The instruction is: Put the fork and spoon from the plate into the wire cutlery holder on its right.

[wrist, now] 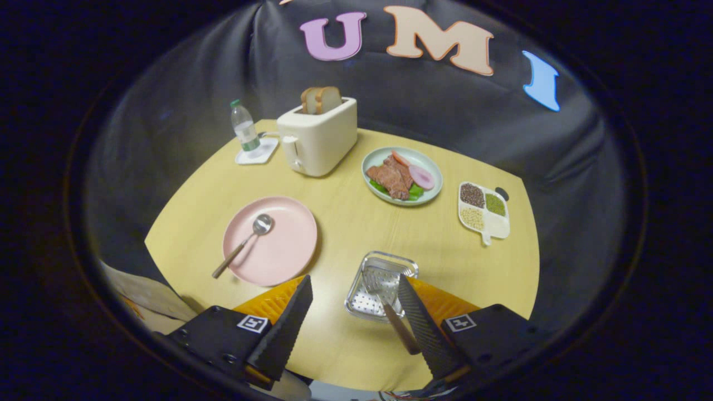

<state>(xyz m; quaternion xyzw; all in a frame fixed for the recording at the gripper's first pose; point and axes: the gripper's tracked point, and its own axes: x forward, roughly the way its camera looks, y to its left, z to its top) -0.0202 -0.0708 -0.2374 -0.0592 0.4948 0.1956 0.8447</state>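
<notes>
1. Fingers of your gripper point(353, 312) stand wide apart and press on nothing; bare table point(345, 223) shows between them.
2. Just ahead of the right finger sits the wire holder point(379, 284), near the table's front edge. The fork point(390, 303) lies in it, tines on the mesh floor, handle sticking out over the holder's near rim and running alongside the right finger. I judge the fork step as good as done.
3. Your next thing is the spoon point(245, 242). It lies on the pink plate point(278, 245), left of the holder, toward the table's left edge. Its bowl rests near the plate's middle; its handle crosses the near-left rim and hangs past it.
4. To take it well, swing left and come down over the handle where it clears the rim, since there is room under it for a finger there. Turn the gripper so the fingers straddle the handle across its width, not along it.
5. Close firmly; a thin metal handle is likely to twist or slip in a loose grip.
6. Lift clear of the plate before carrying it right, so you do not drag the plate.
7. Lower it beside the fork, bowl first.
8. Toaster point(317, 136), bottle point(245, 128), food plate point(402, 176) and grain tray point(483, 211) stand toward the far edge, well apart from your path.
</notes>
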